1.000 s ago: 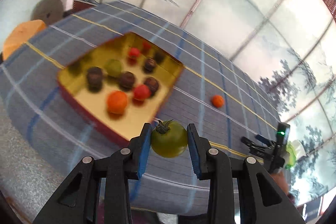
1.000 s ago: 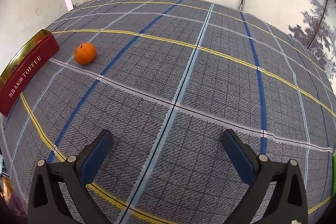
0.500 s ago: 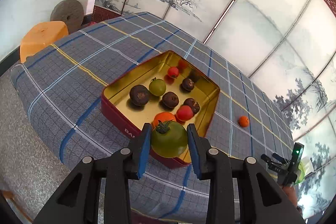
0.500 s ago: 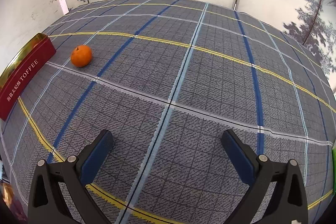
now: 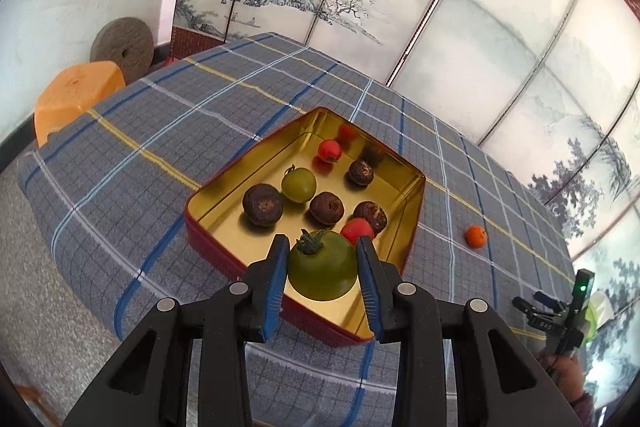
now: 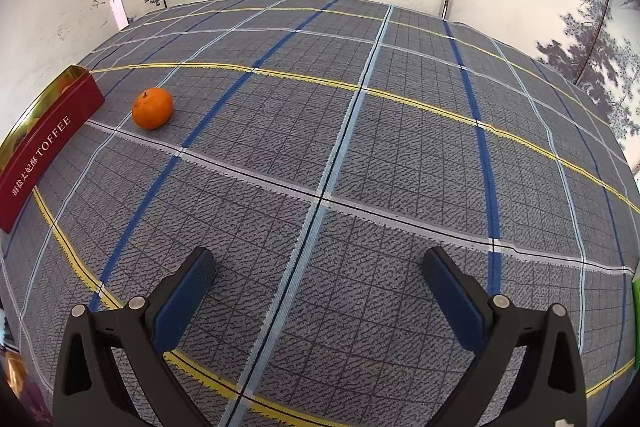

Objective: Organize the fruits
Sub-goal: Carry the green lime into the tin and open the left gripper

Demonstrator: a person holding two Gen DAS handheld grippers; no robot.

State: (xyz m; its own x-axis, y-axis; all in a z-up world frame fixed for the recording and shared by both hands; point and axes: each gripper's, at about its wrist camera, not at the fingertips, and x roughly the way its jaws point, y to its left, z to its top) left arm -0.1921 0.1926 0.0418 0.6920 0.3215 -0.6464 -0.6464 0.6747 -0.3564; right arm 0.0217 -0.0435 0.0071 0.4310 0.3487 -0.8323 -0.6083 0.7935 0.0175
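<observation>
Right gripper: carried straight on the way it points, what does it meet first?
Most likely the bare tablecloth ahead of the open right gripper. The orange sits well off to the left, out of line.

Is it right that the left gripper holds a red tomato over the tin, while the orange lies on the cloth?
Not quite. The tomato in the left gripper is green, as the left wrist view shows. It is over the tin, and the orange lies on the cloth.

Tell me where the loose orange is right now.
Right wrist view, upper left: the orange sits on the plaid tablecloth, just right of the red toffee tin, not touching it.
</observation>
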